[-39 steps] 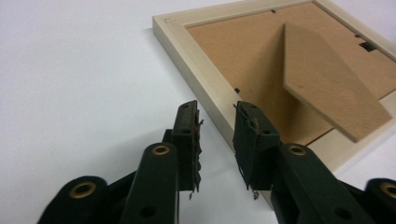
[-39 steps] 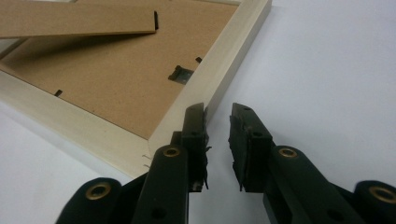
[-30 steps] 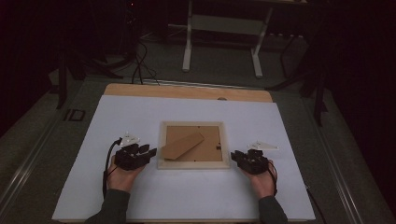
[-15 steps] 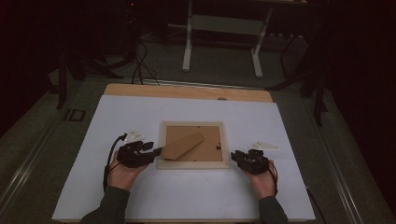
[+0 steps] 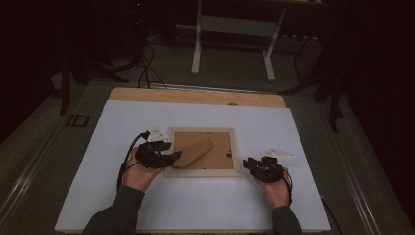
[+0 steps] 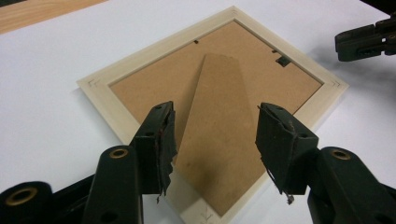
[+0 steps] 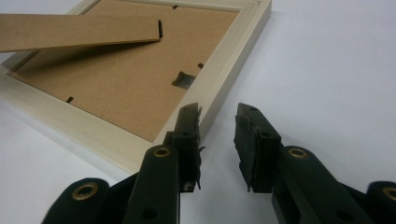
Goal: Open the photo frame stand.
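I see a white sheet (image 5: 205, 205) covering the wooden table (image 5: 195, 95). Beyond it I make out a metal stand (image 5: 232, 29) and cables (image 5: 147, 66) on the dark floor.

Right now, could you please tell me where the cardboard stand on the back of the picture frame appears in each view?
High view: cardboard stand, centre, at the left gripper.
Left gripper view: stand, centre, running between the open fingers.
Right gripper view: stand, top left, raised.
Shared landmark: the pale picture frame.

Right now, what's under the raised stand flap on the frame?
Under the stand flap lies the brown backing board of the picture frame, in shadow. The flap's hinge end is hidden.
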`<action>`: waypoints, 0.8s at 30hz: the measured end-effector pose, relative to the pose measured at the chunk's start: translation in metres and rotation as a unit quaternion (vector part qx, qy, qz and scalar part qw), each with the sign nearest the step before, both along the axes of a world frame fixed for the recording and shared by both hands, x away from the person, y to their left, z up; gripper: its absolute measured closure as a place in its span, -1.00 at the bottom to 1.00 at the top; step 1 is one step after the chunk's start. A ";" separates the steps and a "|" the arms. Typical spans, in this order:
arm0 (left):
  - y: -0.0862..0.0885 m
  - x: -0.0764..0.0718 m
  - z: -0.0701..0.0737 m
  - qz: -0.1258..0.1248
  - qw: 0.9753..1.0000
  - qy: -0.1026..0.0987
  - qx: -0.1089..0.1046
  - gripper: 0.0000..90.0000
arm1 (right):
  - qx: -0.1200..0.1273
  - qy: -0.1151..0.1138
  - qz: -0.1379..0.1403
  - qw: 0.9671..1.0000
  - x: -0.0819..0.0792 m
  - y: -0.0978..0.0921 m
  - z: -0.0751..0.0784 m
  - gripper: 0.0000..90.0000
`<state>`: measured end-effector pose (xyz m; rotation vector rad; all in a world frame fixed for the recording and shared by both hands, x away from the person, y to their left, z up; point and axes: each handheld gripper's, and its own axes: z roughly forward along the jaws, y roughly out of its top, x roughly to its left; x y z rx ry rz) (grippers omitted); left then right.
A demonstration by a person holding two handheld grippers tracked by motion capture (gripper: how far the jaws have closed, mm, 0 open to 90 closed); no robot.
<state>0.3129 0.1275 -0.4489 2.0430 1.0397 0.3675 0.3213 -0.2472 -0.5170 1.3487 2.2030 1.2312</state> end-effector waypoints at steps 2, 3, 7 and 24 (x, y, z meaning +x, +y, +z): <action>-0.003 0.003 0.002 -0.002 1.000 0.002 0.002 0.03 | 0.000 0.000 0.000 1.000 0.000 0.000 0.000 0.55; -0.004 0.004 0.003 -0.002 1.000 0.003 0.001 0.02 | 0.000 0.000 0.000 1.000 0.000 0.000 0.000 0.55; -0.007 0.010 0.005 -0.004 1.000 0.008 0.004 0.00 | 0.001 0.001 -0.001 1.000 0.000 -0.001 0.000 0.55; -0.028 0.032 0.004 -0.025 0.999 0.037 0.017 -0.09 | 0.003 -0.002 -0.001 1.000 0.001 -0.002 0.000 0.54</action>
